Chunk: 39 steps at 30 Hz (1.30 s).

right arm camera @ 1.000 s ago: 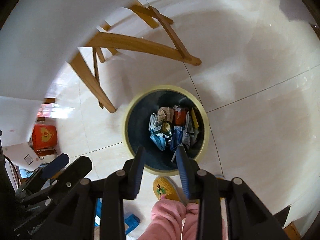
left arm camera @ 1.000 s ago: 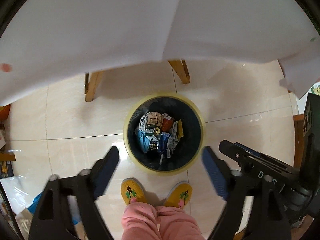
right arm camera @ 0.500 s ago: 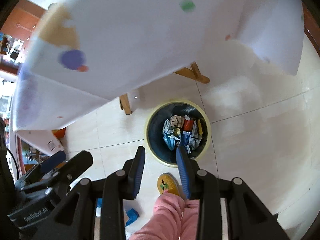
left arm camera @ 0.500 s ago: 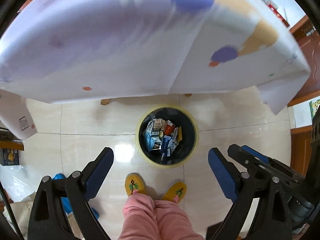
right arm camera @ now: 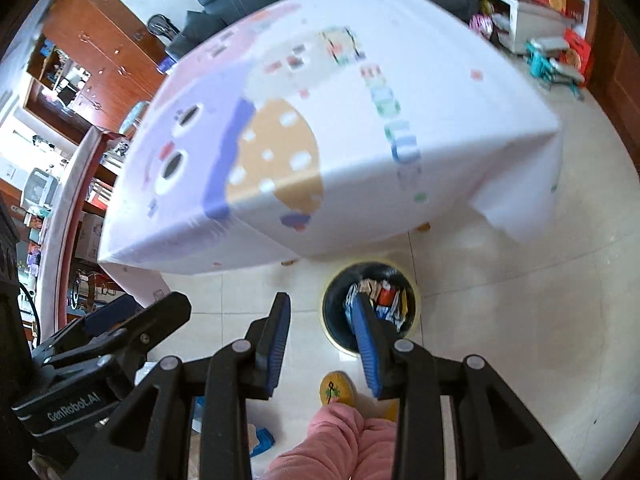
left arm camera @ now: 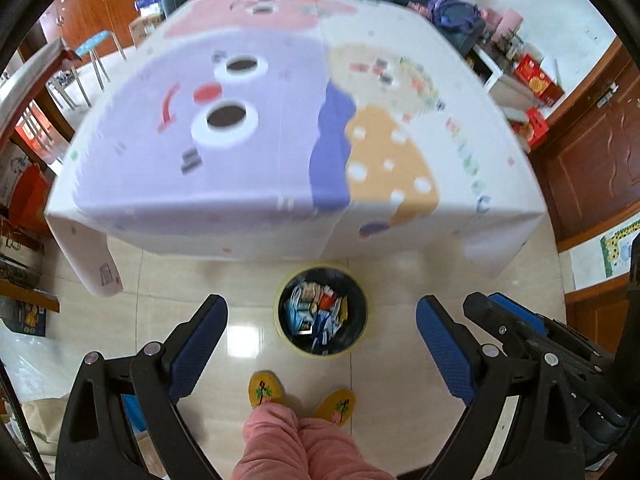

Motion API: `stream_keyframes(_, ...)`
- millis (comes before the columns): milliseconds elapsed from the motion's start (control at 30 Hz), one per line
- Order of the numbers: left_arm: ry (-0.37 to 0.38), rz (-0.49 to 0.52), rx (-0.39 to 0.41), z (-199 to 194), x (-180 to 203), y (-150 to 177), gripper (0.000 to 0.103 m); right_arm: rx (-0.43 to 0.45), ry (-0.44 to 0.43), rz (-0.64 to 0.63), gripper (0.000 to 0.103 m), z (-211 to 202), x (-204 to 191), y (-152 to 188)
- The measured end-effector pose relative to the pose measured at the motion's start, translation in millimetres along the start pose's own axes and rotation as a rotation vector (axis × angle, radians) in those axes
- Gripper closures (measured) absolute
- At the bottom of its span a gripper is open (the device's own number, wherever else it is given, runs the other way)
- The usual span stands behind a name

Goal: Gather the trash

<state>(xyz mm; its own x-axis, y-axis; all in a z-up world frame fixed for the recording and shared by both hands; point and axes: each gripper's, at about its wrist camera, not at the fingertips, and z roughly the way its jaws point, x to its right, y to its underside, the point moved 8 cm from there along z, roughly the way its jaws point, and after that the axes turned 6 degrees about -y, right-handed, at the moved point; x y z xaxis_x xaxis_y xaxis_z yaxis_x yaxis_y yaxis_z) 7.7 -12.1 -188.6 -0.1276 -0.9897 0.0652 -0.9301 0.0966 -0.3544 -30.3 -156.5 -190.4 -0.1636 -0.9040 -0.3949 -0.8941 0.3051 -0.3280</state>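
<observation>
Bin full, both tongs empty above the floor

Trash sat heaped in the round black bin with its yellow rim, on the glossy tiled floor just near of the surface. The left tongs stood spread wide with nothing between them; the right tongs were partly spread, also empty. Wrappers and crumpled packets looked light and loosely piled, so a careless drop from this height could bounce off the heap onto the slick tiles. The cloth over the surface was soft, printed in lilac, orange and white, and hung in loose corners that tongs could snag. Yellow slippers stood close to the bin, where a step could tip it.
</observation>
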Motion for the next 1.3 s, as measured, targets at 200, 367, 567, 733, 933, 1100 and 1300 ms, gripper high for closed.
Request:
stream_keyframes(200, -0.014, -0.009, 0.085, -52, 6, -24, 0.009, 0.067, -0.018, -0.055, 0.070, -42, -20, -24)
stream_keyframes(367, -0.051, -0.015, 0.171, -87, 7, -39, 0.009, 0.137, -0.012, -0.129, 0.070, -73, -38, -43)
stream_keyframes(567, -0.079, -0.015, 0.258, -122, 14, -53, 0.009, 0.192, -0.016, -0.181, 0.070, -98, -51, -58)
stream_keyframes(733, -0.088, -0.017, 0.293, -137, 17, -61, 0.009, 0.215, -0.019, -0.184, 0.070, -108, -52, -68)
stream_keyframes(933, -0.086, -0.027, 0.313, -144, 17, -63, 0.009, 0.233, -0.018, -0.178, 0.070, -111, -54, -74)
stream_keyframes(1100, -0.096, -0.029, 0.317, -140, 15, -66, 0.009, 0.242, -0.025, -0.162, 0.070, -111, -54, -74)
stream_keyframes(1300, -0.103, -0.023, 0.320, -139, 14, -66, 0.009, 0.260, -0.032, -0.152, 0.070, -115, -57, -76)
